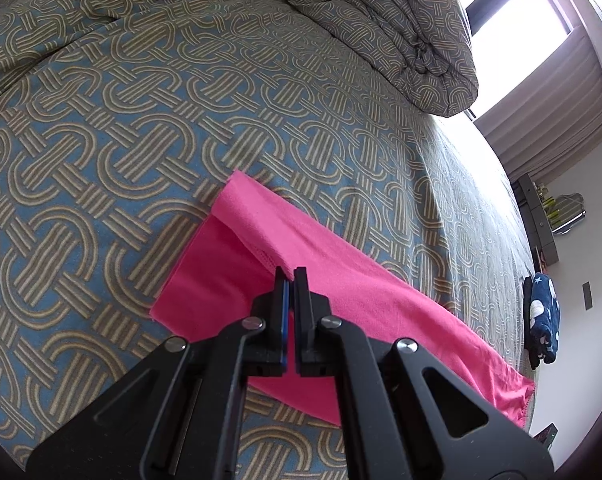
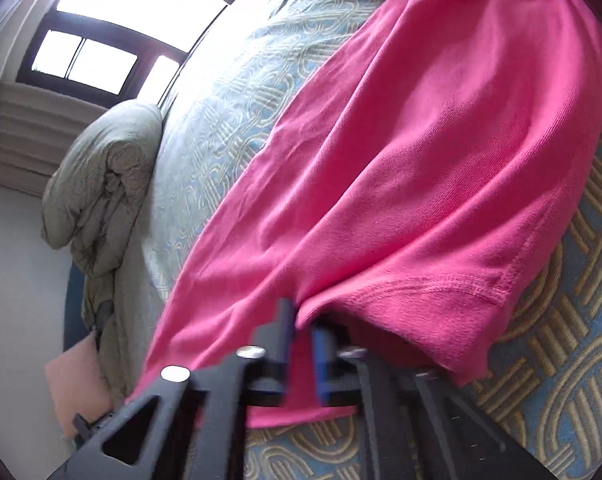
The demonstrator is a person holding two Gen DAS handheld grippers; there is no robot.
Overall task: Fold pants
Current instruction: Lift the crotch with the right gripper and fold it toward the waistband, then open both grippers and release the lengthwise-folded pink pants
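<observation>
on the patterned bedspread (image 1: 141, 120) the pink pants (image 1: 341, 280) are lying across the lower centre; you're clamping both the left gripper (image 1: 289, 276) and right gripper (image 2: 301, 320) on soft, limp fabric, so keep gripping hems.

Matt pink knit cloth pants (image 2: 413, 160), woven patterned bedspread (image 1: 149, 128), matt black plastic tool (image 1: 292, 276).

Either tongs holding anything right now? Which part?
Left tongs pinch the pink fabric pants at a stitched hem edge. Right tongs have pink cloth between them; part unclear.
</observation>
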